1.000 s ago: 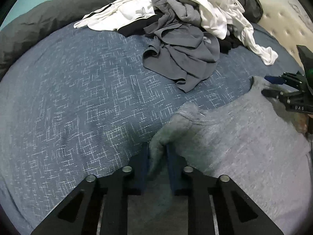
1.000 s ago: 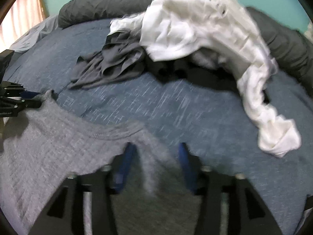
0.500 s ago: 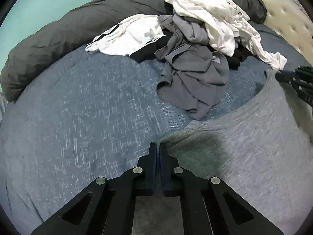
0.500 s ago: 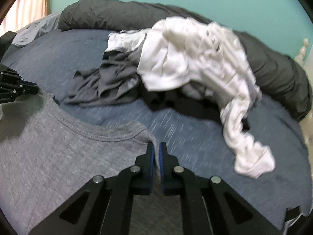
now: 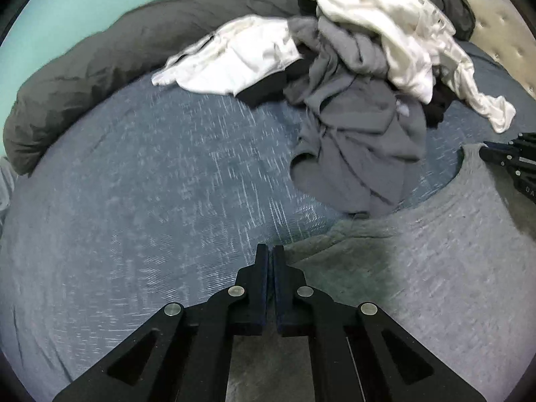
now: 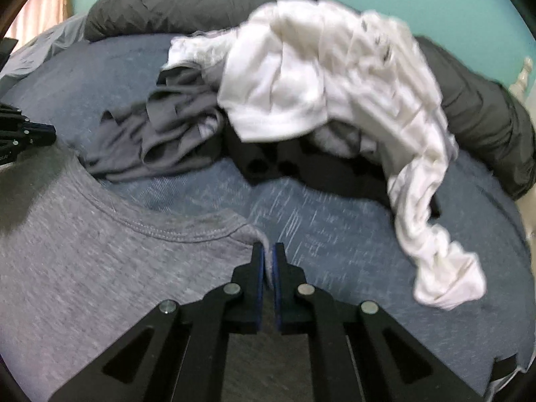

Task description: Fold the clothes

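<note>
Left gripper [image 5: 270, 251] stands with its jaws drawn together on the near-left shoulder edge of the grey T-shirt [image 5: 452, 268]; the cloth runs off from its fingers to the right. Its tips also show at the far left of the right wrist view, at the shirt's other shoulder corner. Ahead of this gripper lies the bare blue bedspread [image 5: 150, 184]. Beyond that, along the far edge of the bed, a dark grey duvet [image 5: 110, 57] is bunched in a long roll.

Ahead and to the right of the left gripper sits the pile of unfolded clothes. A white garment with black trim [image 5: 234, 63] lies on the pile's left side. A dark grey garment [image 5: 361, 147] spills from it toward the T-shirt collar, its lowest fold close to the collar edge; contact cannot be told. A crumpled white shirt [image 5: 402, 33] tops the pile, one sleeve trailing down to the right.

Right gripper [image 6: 268, 251] is likewise clamped, a thin fold of the T-shirt's shoulder pinched between its blue pads [image 6: 258, 268] just right of the stitched collar [image 6: 174, 231]. The shirt spreads flat on the bedspread to this gripper's left, collar pointing away toward the pile. Ahead of it lie black clothing [image 6: 301, 164] and the white sleeve, apart from the T-shirt.
</note>
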Demonstrator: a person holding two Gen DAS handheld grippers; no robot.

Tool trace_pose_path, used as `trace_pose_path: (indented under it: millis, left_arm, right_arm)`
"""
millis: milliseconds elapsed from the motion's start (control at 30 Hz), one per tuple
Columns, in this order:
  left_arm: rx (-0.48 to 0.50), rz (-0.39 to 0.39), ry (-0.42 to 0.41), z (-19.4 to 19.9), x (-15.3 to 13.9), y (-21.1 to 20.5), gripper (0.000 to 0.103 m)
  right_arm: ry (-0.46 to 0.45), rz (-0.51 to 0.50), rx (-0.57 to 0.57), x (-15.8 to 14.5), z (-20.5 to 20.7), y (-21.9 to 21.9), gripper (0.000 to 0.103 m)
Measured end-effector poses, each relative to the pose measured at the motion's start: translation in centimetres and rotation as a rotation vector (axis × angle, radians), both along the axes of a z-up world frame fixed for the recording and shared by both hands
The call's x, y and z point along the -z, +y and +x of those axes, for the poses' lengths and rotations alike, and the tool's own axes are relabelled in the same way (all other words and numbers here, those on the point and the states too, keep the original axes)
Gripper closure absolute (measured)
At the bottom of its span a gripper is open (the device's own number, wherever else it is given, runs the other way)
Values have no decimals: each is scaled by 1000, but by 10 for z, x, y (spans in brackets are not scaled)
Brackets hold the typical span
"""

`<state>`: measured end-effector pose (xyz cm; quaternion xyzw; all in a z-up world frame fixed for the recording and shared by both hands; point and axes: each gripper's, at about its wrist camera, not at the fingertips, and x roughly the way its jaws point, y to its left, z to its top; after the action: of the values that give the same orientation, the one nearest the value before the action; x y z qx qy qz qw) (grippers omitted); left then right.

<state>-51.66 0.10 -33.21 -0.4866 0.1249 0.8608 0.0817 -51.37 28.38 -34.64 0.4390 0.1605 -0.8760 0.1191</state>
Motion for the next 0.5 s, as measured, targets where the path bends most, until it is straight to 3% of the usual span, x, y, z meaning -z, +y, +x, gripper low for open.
trace_pose_path:
  millis: [200, 233, 300, 400, 467, 500]
  left_arm:
    - [-4, 16, 8, 3, 11, -3, 96]
    - [-8, 34, 7, 3, 8, -5, 95]
    - [-46, 85, 19, 7, -5, -15, 95]
    - [-83, 153, 50, 25, -27, -29, 89]
    - [-89, 196, 57, 47, -36, -35, 73]
    - [-92, 219, 59, 58, -41, -39, 71]
  right_arm:
    - [-21, -49, 12, 12, -3, 7, 95]
    - [-21, -70, 19, 9, -4, 12, 91]
    - [8, -100, 44, -4, -1, 24, 72]
    - [46, -138, 91, -27, 8, 47, 72]
    - [70, -183, 113, -45, 23, 65, 71]
    - [81, -203, 119, -54, 32, 75, 68]
